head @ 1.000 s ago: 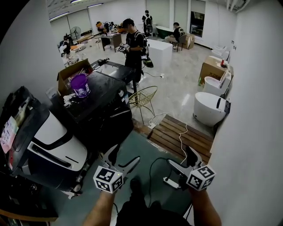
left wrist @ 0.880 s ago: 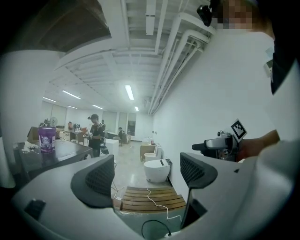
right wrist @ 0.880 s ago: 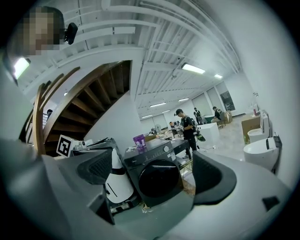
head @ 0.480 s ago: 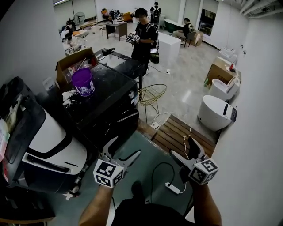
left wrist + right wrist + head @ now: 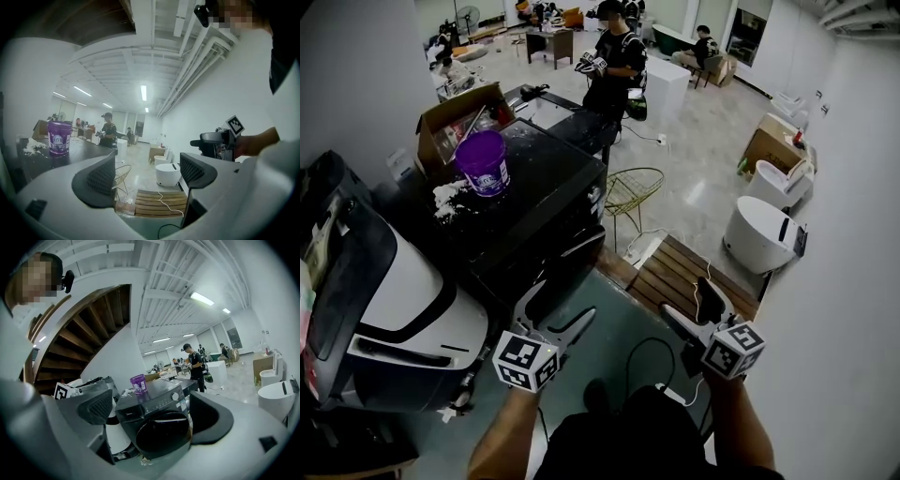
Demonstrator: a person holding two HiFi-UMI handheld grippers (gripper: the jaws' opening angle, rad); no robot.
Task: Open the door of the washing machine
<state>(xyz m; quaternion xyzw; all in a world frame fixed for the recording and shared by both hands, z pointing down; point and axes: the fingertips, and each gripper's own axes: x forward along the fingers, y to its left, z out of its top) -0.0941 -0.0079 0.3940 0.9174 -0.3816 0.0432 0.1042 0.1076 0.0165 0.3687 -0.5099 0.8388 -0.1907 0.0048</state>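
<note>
A black front-loading washing machine (image 5: 534, 202) stands left of centre, and its round door (image 5: 567, 270) faces me. In the right gripper view the door (image 5: 161, 431) looks closed, framed between the jaws. My left gripper (image 5: 553, 317) is held open just in front of the door, below it, touching nothing. The right gripper (image 5: 696, 311) is open too and empty, off to the right over the green floor. A purple bucket (image 5: 483, 161) sits on the machine's top. In the left gripper view, the left gripper (image 5: 147, 176) points past the machine into the room.
A white and black appliance (image 5: 403, 291) stands left of the washer, with a cardboard box (image 5: 455, 117) behind it. A wire chair (image 5: 633, 187), a wooden pallet (image 5: 694, 277) and a white tub (image 5: 759, 234) lie to the right. A cable (image 5: 652, 356) runs across the floor. A person (image 5: 614, 66) stands beyond.
The view has closed in on the washing machine. Both grippers stay open and have edged forward, the left one nearer the door.
</note>
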